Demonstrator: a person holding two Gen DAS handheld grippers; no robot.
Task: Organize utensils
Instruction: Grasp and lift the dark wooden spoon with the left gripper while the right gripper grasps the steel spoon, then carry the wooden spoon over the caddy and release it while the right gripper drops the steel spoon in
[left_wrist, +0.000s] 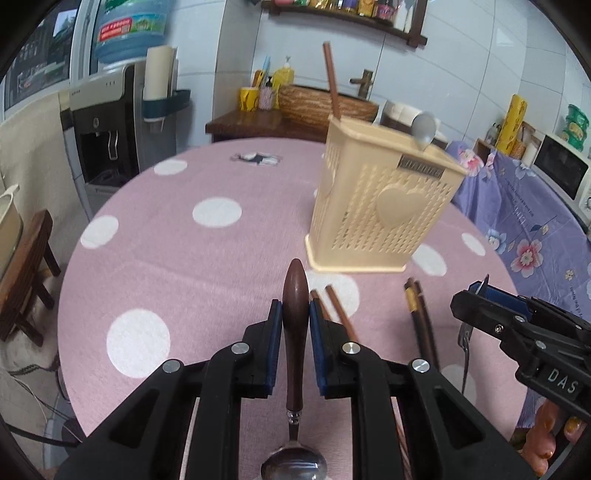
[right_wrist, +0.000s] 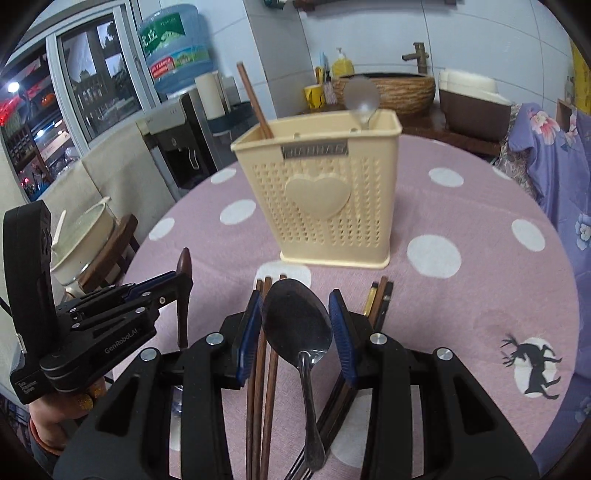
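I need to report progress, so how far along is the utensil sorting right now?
Done: a chopstick and a spoon stand in the cream holder. In hand: the left gripper clamps a brown-handled spoon, the right gripper a metal spoon. Left: chopsticks on the tablecloth.

A round table (right_wrist: 480, 206) wears a pink cloth with white dots and a black deer print (right_wrist: 532, 363) near its right edge. Beyond the far edge stand a water dispenser (left_wrist: 110, 122) with a blue bottle (right_wrist: 177, 48) on top, a woven basin (right_wrist: 391, 88) under a brass tap (right_wrist: 419, 55), a yellow mug (right_wrist: 314, 96) and a yellow soap bottle (right_wrist: 341, 66). Past the right edge, a microwave (left_wrist: 561, 173) sits on a purple flowered cloth (left_wrist: 517, 229). A wall shelf (left_wrist: 347, 14) holds jars.
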